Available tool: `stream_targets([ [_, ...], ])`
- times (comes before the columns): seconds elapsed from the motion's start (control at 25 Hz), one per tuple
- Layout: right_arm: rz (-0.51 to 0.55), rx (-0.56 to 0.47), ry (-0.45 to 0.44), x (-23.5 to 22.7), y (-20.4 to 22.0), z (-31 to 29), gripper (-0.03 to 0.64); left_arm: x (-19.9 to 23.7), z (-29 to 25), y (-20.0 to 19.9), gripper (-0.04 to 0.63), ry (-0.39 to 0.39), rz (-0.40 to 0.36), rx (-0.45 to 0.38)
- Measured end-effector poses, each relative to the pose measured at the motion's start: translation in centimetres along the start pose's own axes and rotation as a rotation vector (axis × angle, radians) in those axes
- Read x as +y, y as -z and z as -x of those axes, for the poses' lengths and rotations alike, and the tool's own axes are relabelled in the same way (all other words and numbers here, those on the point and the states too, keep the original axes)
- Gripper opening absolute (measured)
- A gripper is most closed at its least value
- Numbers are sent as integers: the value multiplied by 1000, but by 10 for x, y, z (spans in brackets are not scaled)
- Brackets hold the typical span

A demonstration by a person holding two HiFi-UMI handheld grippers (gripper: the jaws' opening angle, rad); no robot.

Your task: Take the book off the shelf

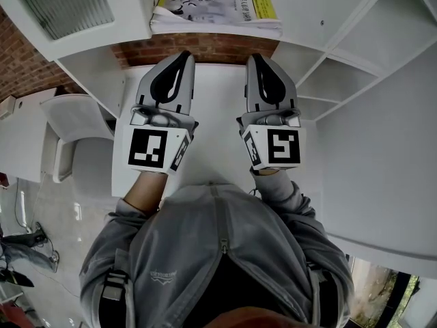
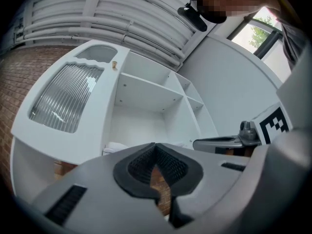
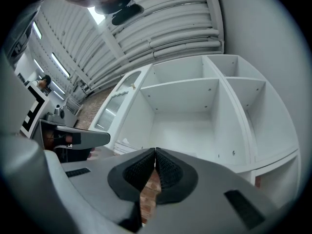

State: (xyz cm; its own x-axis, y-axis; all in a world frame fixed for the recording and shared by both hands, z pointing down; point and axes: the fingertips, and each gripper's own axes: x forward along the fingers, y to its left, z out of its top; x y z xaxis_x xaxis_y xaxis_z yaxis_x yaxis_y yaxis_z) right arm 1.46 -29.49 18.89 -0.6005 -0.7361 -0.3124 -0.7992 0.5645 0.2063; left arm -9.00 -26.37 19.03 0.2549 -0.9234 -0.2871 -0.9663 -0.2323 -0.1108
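Head view: book lies flat, long axis crosswise; my left gripper and right gripper point toward it, jaws pressed together, empty.

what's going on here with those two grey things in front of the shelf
A person in a grey zip jacket holds a grey gripper in each hand, side by side, pointing at a white shelf unit. The left gripper and the right gripper both have their jaws shut on nothing. The white and yellow book lies flat on a shelf just beyond them, untouched.
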Motion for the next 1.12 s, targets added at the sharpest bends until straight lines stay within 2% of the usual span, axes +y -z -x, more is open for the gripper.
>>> stream_targets([
  [0.2,50,-15,-1,-7,-8,-10,28,9,-9,-7,8,-5,-27,-5],
  [0.32,100,-25,-3,-11,-13,-16,28,11,-14,-15,8,-1,-85,-24],
  [0.52,164,-22,-28,-16,-19,-26,29,13,-28,-17,8,26,-254,-7],
  [0.68,251,20,-94,-10,-15,-34,31,15,-37,-13,17,65,-498,55],
  [0.76,302,55,-131,-7,-9,-38,46,15,-40,-8,99,77,-573,89],
  [0.8,331,76,-151,-6,-5,-39,100,15,-42,-5,138,88,-601,105],
  [0.84,359,96,-170,-4,-1,-41,144,15,-44,-2,150,101,-631,123],
  [0.96,442,136,-209,-2,8,-44,171,16,-49,5,173,134,-738,182],
  [1.12,596,176,-212,-6,12,-47,205,18,-54,16,218,173,-869,270],
])
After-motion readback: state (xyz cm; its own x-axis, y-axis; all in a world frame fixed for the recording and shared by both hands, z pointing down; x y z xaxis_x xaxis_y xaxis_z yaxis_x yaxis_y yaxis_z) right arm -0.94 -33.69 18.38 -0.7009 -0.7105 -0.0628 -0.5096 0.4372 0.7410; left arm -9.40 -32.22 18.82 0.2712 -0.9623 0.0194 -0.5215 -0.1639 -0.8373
